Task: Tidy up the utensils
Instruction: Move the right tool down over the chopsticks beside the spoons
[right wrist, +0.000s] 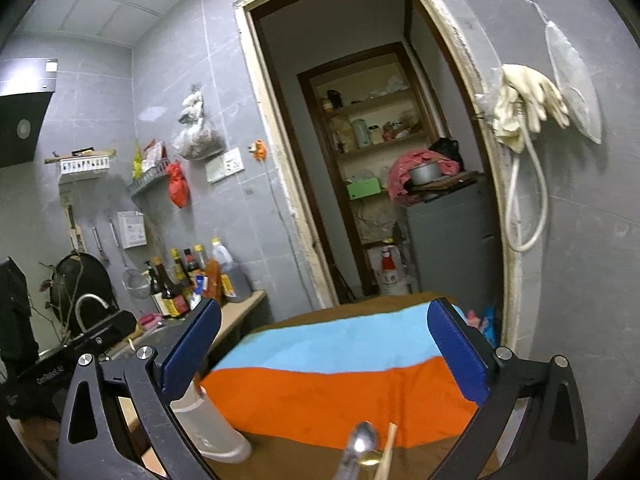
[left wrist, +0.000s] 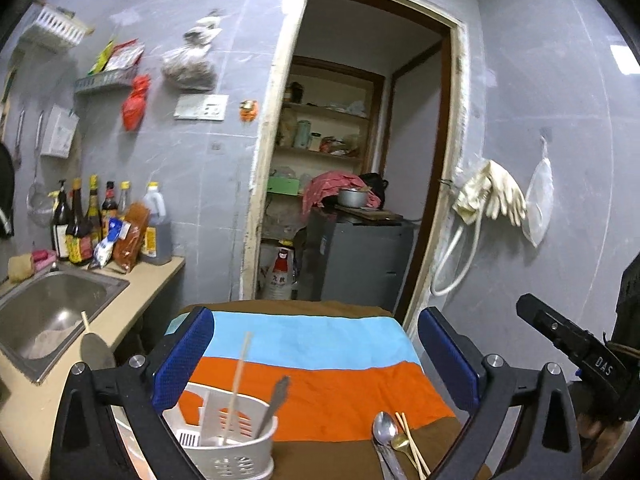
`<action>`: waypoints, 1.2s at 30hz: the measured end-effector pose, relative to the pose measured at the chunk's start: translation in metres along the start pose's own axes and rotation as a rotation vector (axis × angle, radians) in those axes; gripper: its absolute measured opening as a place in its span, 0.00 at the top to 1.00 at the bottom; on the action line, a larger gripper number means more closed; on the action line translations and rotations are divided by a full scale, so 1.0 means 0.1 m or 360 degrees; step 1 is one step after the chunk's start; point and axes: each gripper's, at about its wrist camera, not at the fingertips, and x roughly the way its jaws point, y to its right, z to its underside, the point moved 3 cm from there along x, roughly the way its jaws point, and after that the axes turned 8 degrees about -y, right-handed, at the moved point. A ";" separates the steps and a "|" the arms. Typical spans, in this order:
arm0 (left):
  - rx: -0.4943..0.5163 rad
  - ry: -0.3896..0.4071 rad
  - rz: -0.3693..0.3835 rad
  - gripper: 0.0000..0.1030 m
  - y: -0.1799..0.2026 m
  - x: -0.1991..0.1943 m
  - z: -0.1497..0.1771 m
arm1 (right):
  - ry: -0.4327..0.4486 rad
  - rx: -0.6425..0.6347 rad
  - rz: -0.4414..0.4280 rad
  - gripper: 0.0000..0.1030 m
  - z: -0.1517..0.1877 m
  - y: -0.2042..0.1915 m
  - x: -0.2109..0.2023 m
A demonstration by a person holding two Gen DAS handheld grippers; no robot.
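**A:** Both grippers stand wide apart with nothing between the pads. My left gripper (left wrist: 316, 360) hangs over the near end of the table, my right gripper (right wrist: 324, 356) beside it, each tilted a little downward so I can look over the work.

**B:** Where are the utensils?

**A:** Split in two lots. The white holder (left wrist: 224, 436) stands at the table's near left corner, by my left gripper's left finger; a single chopstick (left wrist: 239, 380) and a metal handle (left wrist: 276, 400) lean upright in it, as its slotted walls keep them standing. The steel spoon (left wrist: 385, 428), a small gold spoon (left wrist: 400, 443) and a pair of chopsticks (left wrist: 412, 444) lie flat together on the striped cloth (left wrist: 340, 364), towards the right.

**B:** Why there?

**A:** I judge they wait in one pile, close to the right gripper, for easy picking.
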 end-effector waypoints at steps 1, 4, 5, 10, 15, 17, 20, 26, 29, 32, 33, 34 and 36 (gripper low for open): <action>0.0021 0.0002 0.0000 0.01 0.06 0.01 0.02 | -0.0007 0.0004 0.0006 0.02 0.02 0.04 -0.01; 0.0070 -0.0022 0.0005 0.01 0.23 0.05 0.10 | -0.0049 0.0030 0.0032 0.02 0.08 0.24 0.00; 0.0081 -0.0035 0.0006 0.01 0.29 0.07 0.13 | -0.0061 0.0035 0.0038 0.02 0.10 0.29 0.00; 0.0121 -0.0121 0.0020 0.01 0.49 0.19 0.31 | -0.0178 0.0074 0.0068 0.01 0.24 0.64 0.07; 0.0137 -0.0282 0.0040 0.01 0.64 0.38 0.57 | -0.0337 0.0160 0.0073 0.02 0.43 1.01 0.20; 0.0138 -0.0341 0.0044 0.01 0.68 0.47 0.67 | -0.0374 0.0195 0.0079 0.02 0.51 1.14 0.24; 0.0124 -0.0457 0.0058 0.01 0.73 0.63 0.85 | -0.0440 0.0239 0.0080 0.02 0.62 1.30 0.36; 0.0092 -0.0598 0.0042 0.01 0.76 0.95 1.10 | -0.0619 0.0333 0.0017 0.09 0.93 1.48 0.72; 0.0050 -0.0663 0.0043 0.01 0.72 1.12 1.17 | -0.0725 0.0382 -0.0031 0.30 1.12 1.52 0.98; -0.0012 -0.0724 0.0048 0.02 0.66 1.27 1.25 | -0.0804 0.0388 -0.0075 0.38 1.28 1.49 1.18; -0.0034 -0.0747 0.0056 0.07 0.64 1.33 1.28 | -0.0835 0.0390 -0.0103 0.41 1.34 1.47 1.26; -0.0056 -0.0775 0.0065 0.12 0.62 1.38 1.31 | -0.0866 0.0386 -0.0128 0.48 1.40 1.44 1.34; -0.0100 -0.0823 0.0079 0.20 0.59 1.48 1.36 | -0.0917 0.0372 -0.0160 0.58 1.49 1.38 1.45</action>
